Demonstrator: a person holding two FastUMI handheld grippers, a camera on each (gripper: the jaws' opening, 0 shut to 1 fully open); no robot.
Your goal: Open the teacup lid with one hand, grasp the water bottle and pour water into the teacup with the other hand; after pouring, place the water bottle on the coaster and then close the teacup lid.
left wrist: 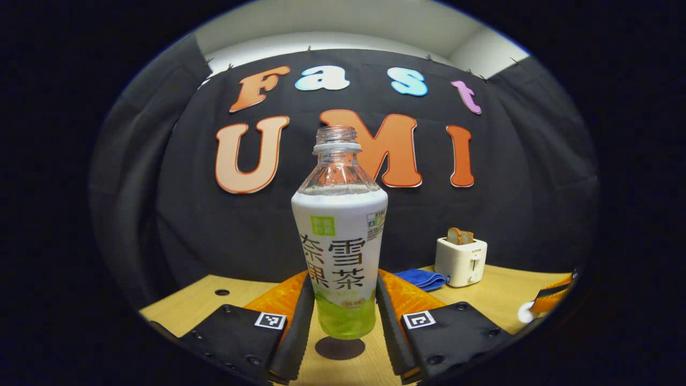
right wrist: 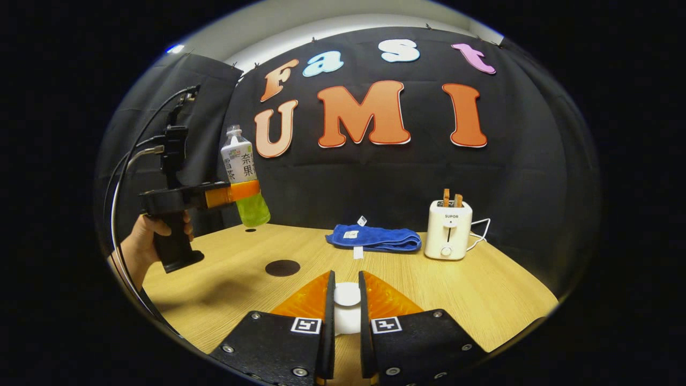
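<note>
Bottle held aloft, coaster below: you look to be at the set-down or the carry, cannot tell which.

Table (right wrist: 455,289) carries a toaster (right wrist: 448,229) and a blue cloth (right wrist: 375,239) at the back, well clear of your work. Your left gripper (left wrist: 341,316) is clamped on the lower body of the bottle (left wrist: 339,241), which is upright, uncapped and off the table. The dark coaster (left wrist: 340,348) lies directly under it; if placing, lower straight, keep the neck vertical, release only once the base sits flat. Your right gripper (right wrist: 347,311) pinches the small white lid (right wrist: 347,294) between both fingers; hold it steady. The teacup body is hidden, so I cannot place it.
</note>
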